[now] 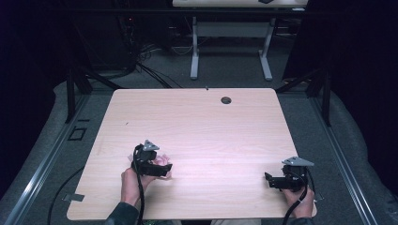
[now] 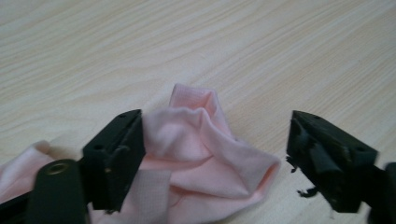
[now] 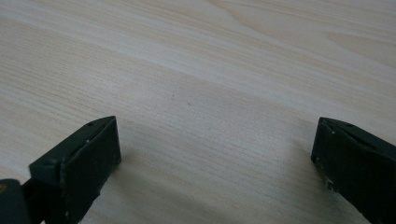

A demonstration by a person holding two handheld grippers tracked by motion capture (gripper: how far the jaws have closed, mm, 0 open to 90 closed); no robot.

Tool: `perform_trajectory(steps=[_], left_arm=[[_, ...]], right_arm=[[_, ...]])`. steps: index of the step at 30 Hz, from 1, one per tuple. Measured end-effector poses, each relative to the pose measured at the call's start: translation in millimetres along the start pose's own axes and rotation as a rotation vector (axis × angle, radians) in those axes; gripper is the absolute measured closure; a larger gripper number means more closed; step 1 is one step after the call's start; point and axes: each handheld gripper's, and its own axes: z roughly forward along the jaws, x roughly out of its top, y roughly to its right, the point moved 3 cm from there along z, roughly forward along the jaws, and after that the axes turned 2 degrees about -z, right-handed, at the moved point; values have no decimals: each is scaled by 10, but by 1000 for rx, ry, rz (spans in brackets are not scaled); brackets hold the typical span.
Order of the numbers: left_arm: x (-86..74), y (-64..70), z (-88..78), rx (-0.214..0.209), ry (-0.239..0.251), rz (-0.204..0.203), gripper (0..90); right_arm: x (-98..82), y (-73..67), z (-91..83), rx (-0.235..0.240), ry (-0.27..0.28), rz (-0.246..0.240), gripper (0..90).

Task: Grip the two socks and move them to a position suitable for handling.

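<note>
A small crumpled pink cloth point(image 2: 201, 149) lies on the light wooden table point(image 1: 197, 122) near its front left. In the high view the pink cloth point(image 1: 164, 160) peeks out by the left gripper point(image 1: 165, 168), which a hand holds low over the table. In the left gripper view the left gripper point(image 2: 215, 149) straddles the cloth. Its left jaw touches the fabric and its right jaw stands apart from it, so it is open. The right gripper point(image 1: 269, 180) rests near the front right corner. In its own view the right gripper point(image 3: 215, 158) is open over bare wood.
A round cable hole point(image 1: 226, 100) sits near the table's far edge. Beyond the table stand the white legs of another desk point(image 1: 230, 47) and loose cables point(image 1: 145, 65) on the grey floor. Black frame posts flank both sides.
</note>
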Motion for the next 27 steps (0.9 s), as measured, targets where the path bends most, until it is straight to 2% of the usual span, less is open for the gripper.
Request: perform_trajectory(steps=[2,5,9,12,15,19,23,27], left_arm=[[-1,14,27,-1,-9,4,292],[-12,61,131,22,-60,23,381],[-10,76,188,32,-96,31,439],[-6,84,223,56,-126,41,512],[-8,84,226,68,-126,38,566],[-15,53,221,73,-113,21,686],[-9,53,222,71,-104,35,757],[13,68,205,79,-77,54,789]], right_arm=[[0,0,0,0,0,1,8],[1,2,0,-2,0,1,10],[0,3,-1,-4,-1,2,12],[0,6,-5,-6,-4,4,15],[0,6,-6,-7,-4,5,16],[0,8,-6,-11,-2,6,20],[1,9,-7,-12,0,7,23],[-1,6,-7,-12,5,13,27]])
